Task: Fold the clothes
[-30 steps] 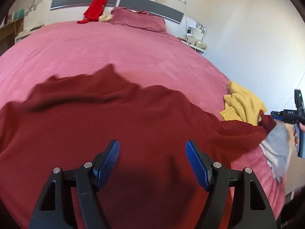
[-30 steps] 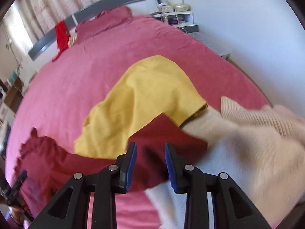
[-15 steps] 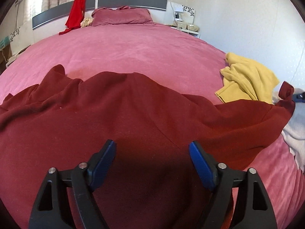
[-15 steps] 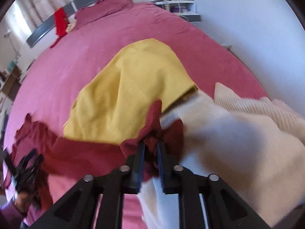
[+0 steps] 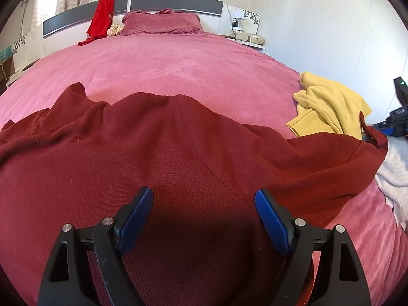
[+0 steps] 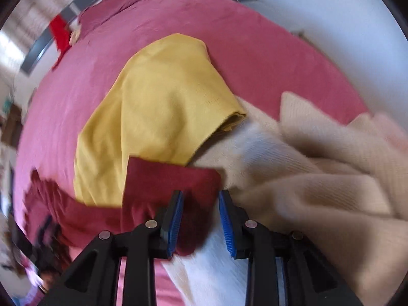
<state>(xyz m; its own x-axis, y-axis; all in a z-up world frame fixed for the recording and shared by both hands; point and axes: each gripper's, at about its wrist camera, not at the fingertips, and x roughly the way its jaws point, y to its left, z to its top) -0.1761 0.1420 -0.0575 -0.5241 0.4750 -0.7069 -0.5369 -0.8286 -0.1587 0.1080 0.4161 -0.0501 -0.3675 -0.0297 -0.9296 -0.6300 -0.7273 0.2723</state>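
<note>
A dark red garment (image 5: 178,153) lies spread across the pink bed (image 5: 178,71), with a seam running down its middle. My left gripper (image 5: 204,211) hovers just above its near part, open, with nothing between the pads. The garment's right sleeve stretches to the far right, where my right gripper (image 5: 392,125) shows at the frame edge. In the right wrist view the sleeve end (image 6: 170,186) lies flat over the yellow and cream clothes. My right gripper (image 6: 201,216) is over it, jaws opening, pads clear of the cloth.
A crumpled yellow garment (image 5: 329,107) and a cream knit sweater (image 6: 318,178) lie at the bed's right side. A pillow (image 5: 163,23) and a bright red cloth (image 5: 100,17) are at the headboard. A nightstand (image 5: 244,35) stands by the white wall.
My right gripper was shut on the bunched sleeve end; now its jaws have parted and the sleeve lies flat. The left gripper opened wider and came closer over the garment.
</note>
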